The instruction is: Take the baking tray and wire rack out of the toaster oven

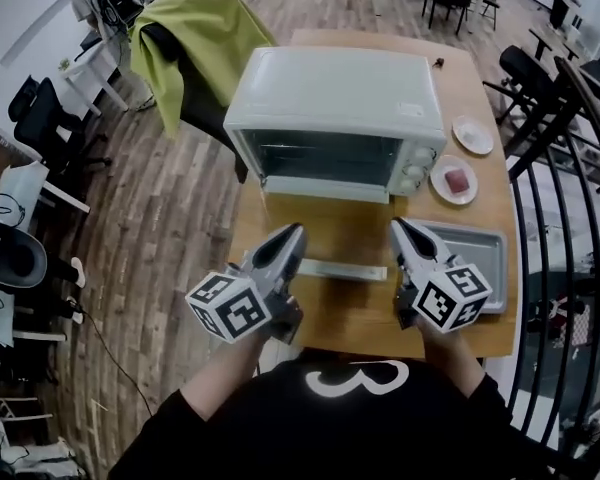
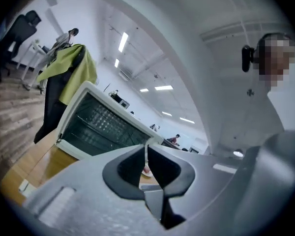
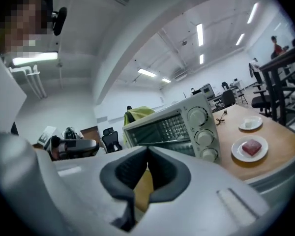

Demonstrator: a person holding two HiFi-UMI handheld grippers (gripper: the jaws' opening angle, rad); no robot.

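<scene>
A white toaster oven (image 1: pixel 335 93) stands at the middle of a wooden table (image 1: pixel 480 88). Its glass door looks folded down toward me, with the handle bar (image 1: pixel 342 269) lying between my grippers. A wire rack (image 1: pixel 330 156) shows as mesh inside the oven (image 2: pixel 101 124), also in the right gripper view (image 3: pixel 169 127). A grey baking tray (image 1: pixel 477 253) lies on the table to the oven's front right. My left gripper (image 1: pixel 298 230) is shut and empty, held in front of the oven (image 2: pixel 146 149). My right gripper (image 1: pixel 397 224) is shut and empty too, over the tray's left edge (image 3: pixel 147 151).
A white plate with a red piece (image 1: pixel 453 179) and a small white plate (image 1: pixel 472 134) sit right of the oven, both also in the right gripper view (image 3: pixel 250 148). A chair draped in green cloth (image 1: pixel 195 28) stands at the table's left. A black railing (image 1: pixel 570 198) runs along the right.
</scene>
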